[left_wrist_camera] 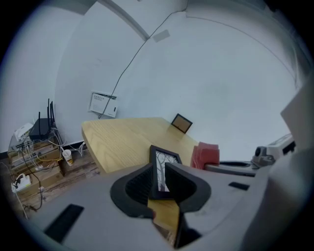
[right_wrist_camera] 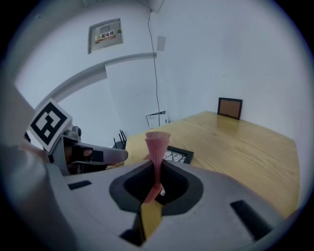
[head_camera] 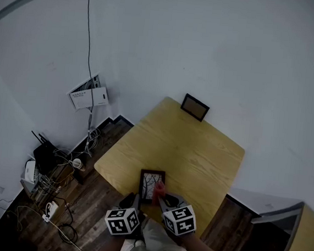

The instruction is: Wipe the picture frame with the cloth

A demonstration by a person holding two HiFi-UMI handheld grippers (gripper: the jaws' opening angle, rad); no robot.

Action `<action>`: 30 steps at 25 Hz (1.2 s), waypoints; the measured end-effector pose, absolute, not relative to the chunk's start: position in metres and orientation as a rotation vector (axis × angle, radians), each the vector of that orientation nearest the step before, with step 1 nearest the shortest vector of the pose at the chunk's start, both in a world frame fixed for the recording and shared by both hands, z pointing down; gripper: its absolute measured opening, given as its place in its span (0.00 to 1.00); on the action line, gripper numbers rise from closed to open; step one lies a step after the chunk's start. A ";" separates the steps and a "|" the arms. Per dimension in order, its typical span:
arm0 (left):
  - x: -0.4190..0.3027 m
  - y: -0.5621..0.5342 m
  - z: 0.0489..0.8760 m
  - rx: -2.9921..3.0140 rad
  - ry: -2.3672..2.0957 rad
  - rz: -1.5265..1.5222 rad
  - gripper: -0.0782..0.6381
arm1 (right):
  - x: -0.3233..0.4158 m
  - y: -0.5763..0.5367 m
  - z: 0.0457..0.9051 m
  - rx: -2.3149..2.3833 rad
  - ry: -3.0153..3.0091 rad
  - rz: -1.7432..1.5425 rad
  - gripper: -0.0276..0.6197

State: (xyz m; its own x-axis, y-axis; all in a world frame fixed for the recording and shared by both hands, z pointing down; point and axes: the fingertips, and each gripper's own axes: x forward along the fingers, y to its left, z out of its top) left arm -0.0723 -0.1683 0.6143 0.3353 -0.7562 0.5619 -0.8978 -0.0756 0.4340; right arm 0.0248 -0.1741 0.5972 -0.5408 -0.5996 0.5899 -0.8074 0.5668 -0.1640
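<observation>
The left gripper (left_wrist_camera: 159,169) is clenched on the picture frame (left_wrist_camera: 166,158). It grips the dark frame by its lower part, so the tree print stands up out of the jaw tips and leans a little away. Just to the right of those jaws, the right gripper (right_wrist_camera: 157,171) is shut on the cloth (right_wrist_camera: 157,146), a pink folded wad pinched low that stands up past the tips like a small brush. From the head view, both sit over the near edge of the table (head_camera: 193,148), with the cloth at the frame's right side. Whether the two touch cannot be told. The step in hand looks like bringing cloth to glass. To do that well, the left jaws should hold firm and steady, while the right turns the free top of the cloth flat onto the print. It should sweep across with light pressure, so the frame does not twist in its grip. Only cloth should meet the glass, never the hard jaw tips. Beyond the jaws the yellow tabletop lies bare up to a second frame (head_camera: 195,107) leaning on the wall at the far edge. Off to the left, on the floor, are a router (head_camera: 44,152) and tangled cables.
</observation>
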 end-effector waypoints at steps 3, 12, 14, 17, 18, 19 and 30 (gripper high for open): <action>-0.074 -0.156 0.593 1.905 -1.449 0.179 0.19 | 0.026 -0.159 0.579 1.167 -2.377 0.605 0.07; -0.077 -0.109 0.548 1.981 -1.436 0.108 0.13 | 0.029 -0.114 0.524 1.244 -2.521 0.555 0.07; -0.080 -0.098 0.543 1.972 -1.432 0.097 0.12 | 0.029 -0.103 0.512 1.254 -2.551 0.543 0.07; -0.084 -0.086 0.533 1.980 -1.431 0.094 0.12 | 0.028 -0.086 0.499 1.251 -2.585 0.534 0.07; -0.085 -0.082 0.529 1.982 -1.430 0.090 0.12 | 0.027 -0.080 0.496 1.246 -2.595 0.534 0.07; -0.086 -0.078 0.525 1.986 -1.428 0.084 0.12 | 0.026 -0.073 0.494 1.240 -2.605 0.532 0.07; -0.087 -0.034 0.501 2.073 -1.417 0.102 0.11 | 0.024 -0.031 0.476 1.234 -2.674 0.483 0.07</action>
